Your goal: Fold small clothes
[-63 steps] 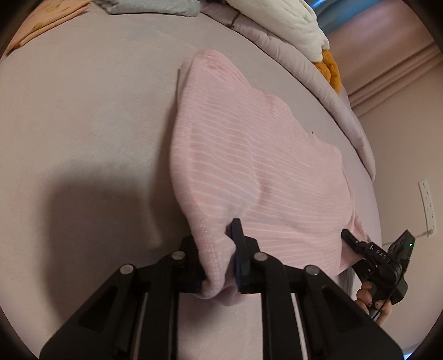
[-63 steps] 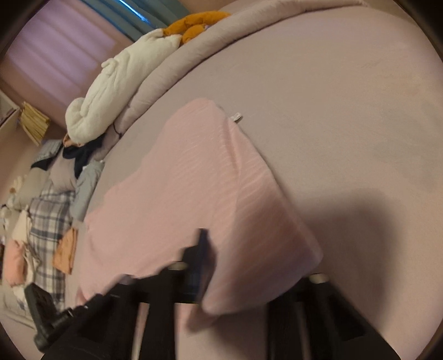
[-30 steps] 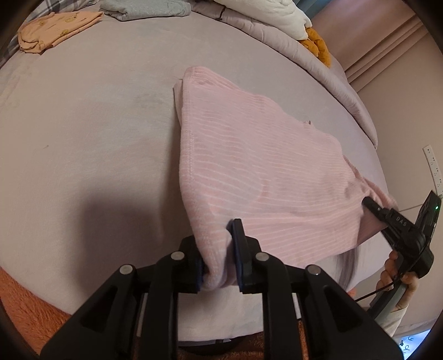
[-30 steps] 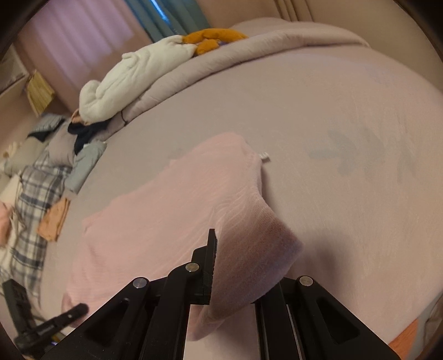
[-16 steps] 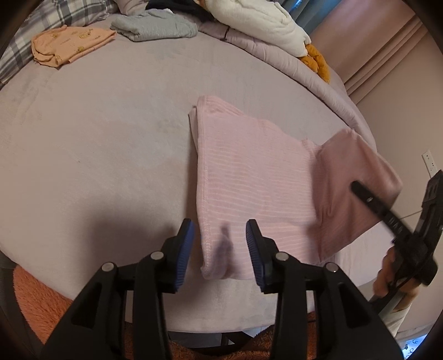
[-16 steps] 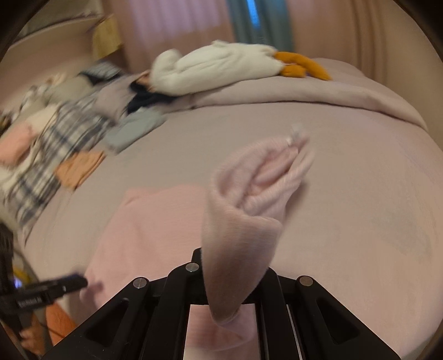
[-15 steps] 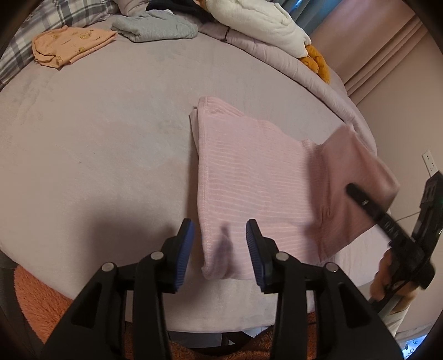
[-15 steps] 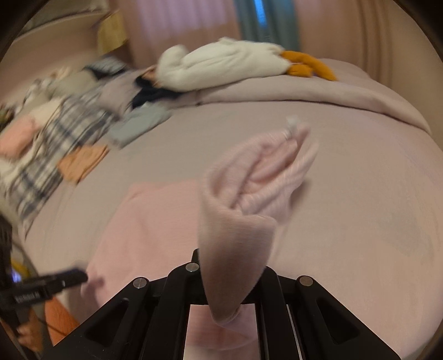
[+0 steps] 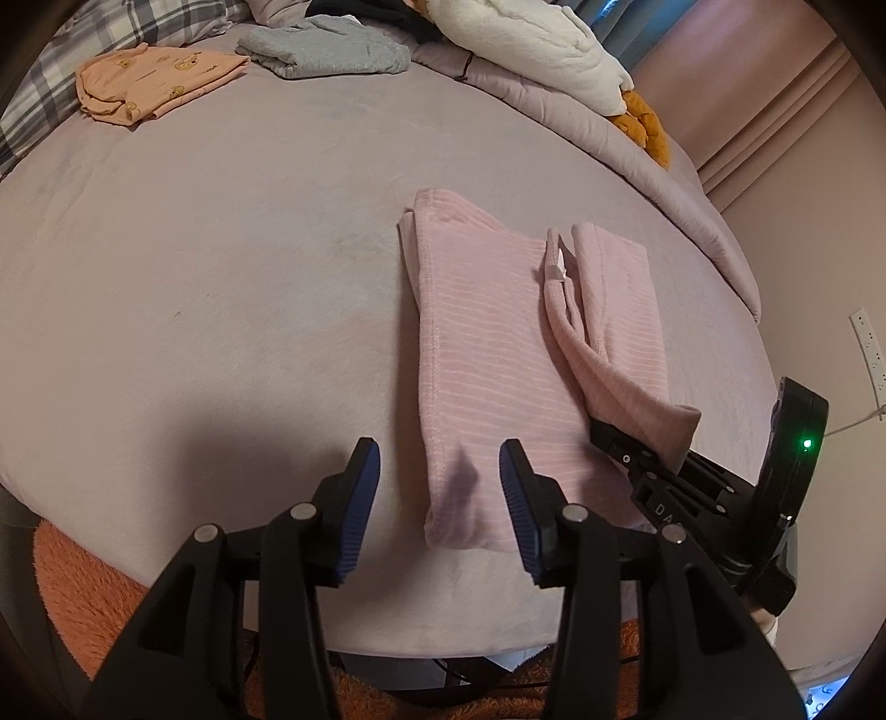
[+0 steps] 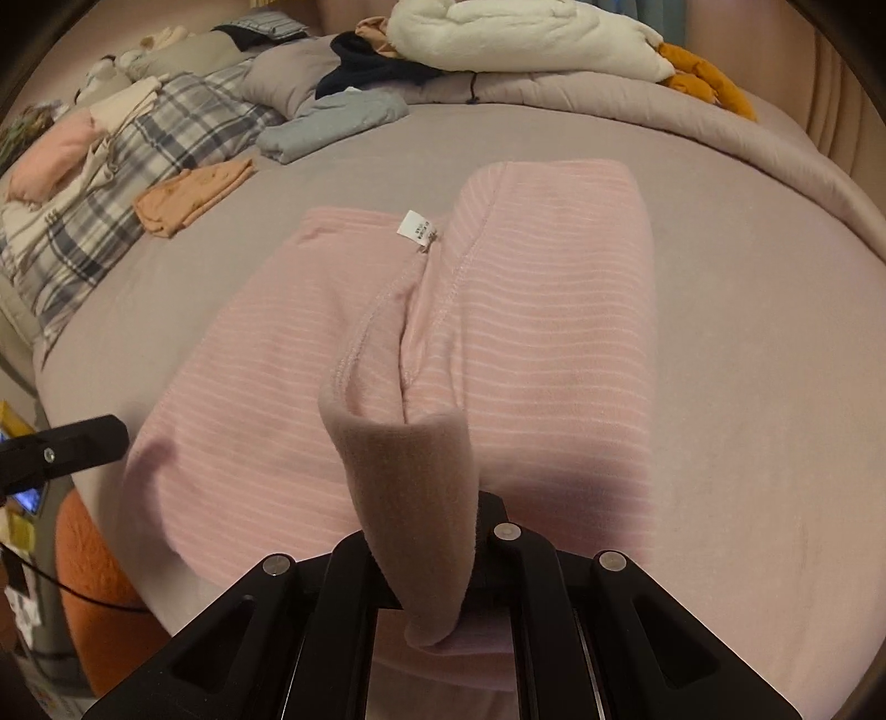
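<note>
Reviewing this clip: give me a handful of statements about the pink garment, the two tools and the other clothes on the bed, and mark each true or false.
1. The right tool grips a corner of the pink striped garment. True.
2. The left tool is clamped on the garment's near edge. False: its jaws are opening and stand apart, either side of the edge without pressing it.
3. A white label shows on the garment. True.
4. The orange garment lies on top of the pink one. False: it lies far off, near the plaid bedding.
5. A folded grey-blue garment lies beside the orange one. True.
6. The pink garment hangs fully in the air. False: most of it lies flat on the bed.
</note>
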{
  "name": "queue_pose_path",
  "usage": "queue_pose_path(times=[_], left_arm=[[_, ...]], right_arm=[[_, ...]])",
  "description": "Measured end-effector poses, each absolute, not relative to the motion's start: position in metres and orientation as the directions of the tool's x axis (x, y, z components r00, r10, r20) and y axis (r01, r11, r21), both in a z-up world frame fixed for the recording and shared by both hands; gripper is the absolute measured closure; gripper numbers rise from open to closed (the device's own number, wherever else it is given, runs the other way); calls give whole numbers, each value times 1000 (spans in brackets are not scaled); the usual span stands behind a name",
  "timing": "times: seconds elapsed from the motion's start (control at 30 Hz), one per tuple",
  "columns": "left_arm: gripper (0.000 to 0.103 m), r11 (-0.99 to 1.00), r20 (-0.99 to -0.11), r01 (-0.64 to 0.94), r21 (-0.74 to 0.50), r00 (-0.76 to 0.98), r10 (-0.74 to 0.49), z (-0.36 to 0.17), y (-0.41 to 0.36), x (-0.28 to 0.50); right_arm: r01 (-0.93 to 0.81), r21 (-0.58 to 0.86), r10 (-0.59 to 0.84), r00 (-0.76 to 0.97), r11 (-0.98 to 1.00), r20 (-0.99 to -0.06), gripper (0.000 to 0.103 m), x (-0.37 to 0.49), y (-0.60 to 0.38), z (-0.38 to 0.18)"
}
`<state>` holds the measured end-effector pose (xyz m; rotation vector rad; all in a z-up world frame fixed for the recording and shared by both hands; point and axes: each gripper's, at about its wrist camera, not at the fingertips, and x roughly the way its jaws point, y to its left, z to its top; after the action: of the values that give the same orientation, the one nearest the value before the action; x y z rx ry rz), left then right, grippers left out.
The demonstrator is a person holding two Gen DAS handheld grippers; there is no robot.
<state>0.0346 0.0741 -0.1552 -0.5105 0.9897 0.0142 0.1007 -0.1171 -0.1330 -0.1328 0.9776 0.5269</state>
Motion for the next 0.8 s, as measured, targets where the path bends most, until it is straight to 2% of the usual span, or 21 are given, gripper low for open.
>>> queue_pose_path(times=[0.13,0.23,0.3,0.37,0.43,0.5,0.53,0.67,0.8], left_arm=[[56,883,-796,-231,-408,564,-220,-153,74,32],[55,889,-794,-220,-402,567,-218,-150,75,30],[51,892,-792,-214,-399,570,-218,-147,74,30],[47,892,-785,-206,-403,579,-222,-142,74,29],[44,892,-774,-194,-408,591,-226,-137,72,30],[39,893,-762,-176,-414,604,-234,-130,70,32],[38,894,-756,-167,-415,610,-238,-127,69,34],[32,899,-736,-119,-421,625,-261,-117,59,47],[26,888,-715,-45,-457,613,-336,-120,41,74]], right_arm=[[-476,167,396,433,863,-810,95,99,-124,-131],[-480,190,415,422,857,-806,88,94,-130,-126],[-477,222,437,406,851,-802,72,91,-135,-121],[-470,256,461,395,845,-795,63,86,-141,-117],[-462,258,461,408,849,-788,60,82,-144,-112],[-455,248,453,424,855,-785,47,76,-151,-106],[-446,251,452,432,859,-780,44,73,-156,-104],[-399,273,450,469,876,-760,40,69,-176,-98],[-294,269,390,522,917,-759,37,73,-201,-102]])
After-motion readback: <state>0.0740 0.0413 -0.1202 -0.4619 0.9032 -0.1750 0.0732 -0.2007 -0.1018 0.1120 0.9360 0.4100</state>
